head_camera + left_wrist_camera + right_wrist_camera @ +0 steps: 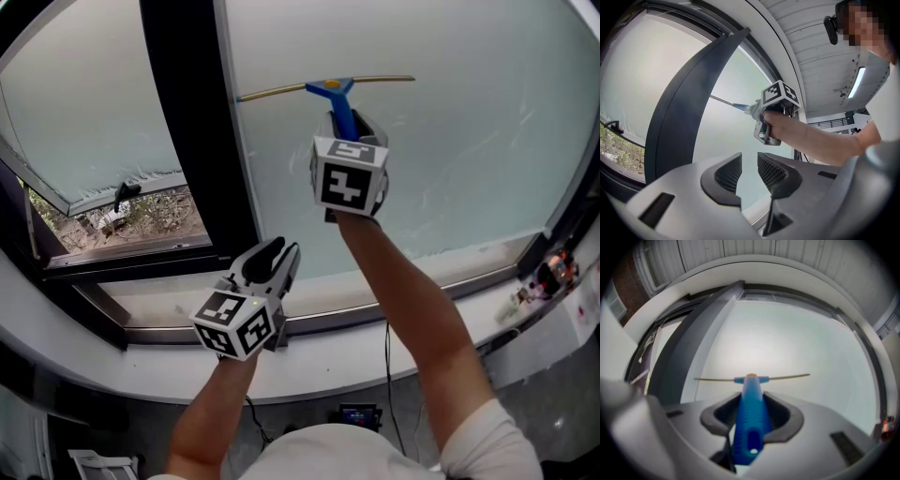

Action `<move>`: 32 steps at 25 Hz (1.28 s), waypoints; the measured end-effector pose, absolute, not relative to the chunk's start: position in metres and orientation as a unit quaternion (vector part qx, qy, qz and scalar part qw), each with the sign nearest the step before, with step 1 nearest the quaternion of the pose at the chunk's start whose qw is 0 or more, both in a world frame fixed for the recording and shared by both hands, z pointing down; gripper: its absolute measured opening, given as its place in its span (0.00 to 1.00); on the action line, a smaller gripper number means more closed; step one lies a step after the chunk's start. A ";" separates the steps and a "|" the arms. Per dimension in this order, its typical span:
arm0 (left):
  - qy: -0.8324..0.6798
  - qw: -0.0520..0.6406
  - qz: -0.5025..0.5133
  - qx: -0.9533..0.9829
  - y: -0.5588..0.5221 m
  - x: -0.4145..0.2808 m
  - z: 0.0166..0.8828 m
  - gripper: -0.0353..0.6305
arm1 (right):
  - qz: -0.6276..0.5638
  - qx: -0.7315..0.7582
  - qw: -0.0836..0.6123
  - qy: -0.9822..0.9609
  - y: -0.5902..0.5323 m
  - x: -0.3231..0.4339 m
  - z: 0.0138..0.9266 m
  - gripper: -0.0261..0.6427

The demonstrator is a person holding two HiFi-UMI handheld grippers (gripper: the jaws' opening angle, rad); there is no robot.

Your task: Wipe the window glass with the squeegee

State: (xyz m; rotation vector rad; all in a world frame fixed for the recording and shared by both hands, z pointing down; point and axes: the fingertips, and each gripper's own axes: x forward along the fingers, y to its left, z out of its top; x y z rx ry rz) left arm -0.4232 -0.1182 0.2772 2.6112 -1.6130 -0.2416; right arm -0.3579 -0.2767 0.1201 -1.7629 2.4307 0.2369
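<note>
While the left gripper [272,259] was held low, jaws narrowly apart and empty, the squeegee [330,89], judged light and stiff, was clamped by its handle [751,420] in the right gripper [353,122], up at the window glass [459,141].

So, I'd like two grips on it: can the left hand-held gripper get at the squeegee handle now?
Probably not: the left hand-held gripper is open with a free path, but the right hand-held gripper covers most of the squeegee handle.
</note>
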 end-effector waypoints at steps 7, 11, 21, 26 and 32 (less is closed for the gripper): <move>-0.524 0.041 -0.078 0.847 -0.120 -0.422 0.288 0.25 | 0.077 -0.584 0.061 0.806 -0.277 -0.358 0.137 0.27; -0.525 0.044 -0.077 0.847 -0.120 -0.422 0.291 0.25 | 0.076 -0.584 0.059 0.806 -0.276 -0.357 0.144 0.27; -0.527 0.057 -0.075 0.844 -0.118 -0.422 0.303 0.24 | 0.064 -0.585 0.050 0.807 -0.275 -0.357 0.167 0.27; -0.528 0.062 -0.071 0.844 -0.117 -0.421 0.308 0.25 | 0.054 -0.586 0.045 0.807 -0.275 -0.356 0.181 0.27; -0.528 0.067 -0.068 0.844 -0.116 -0.421 0.315 0.25 | 0.049 -0.587 0.043 0.807 -0.274 -0.355 0.194 0.27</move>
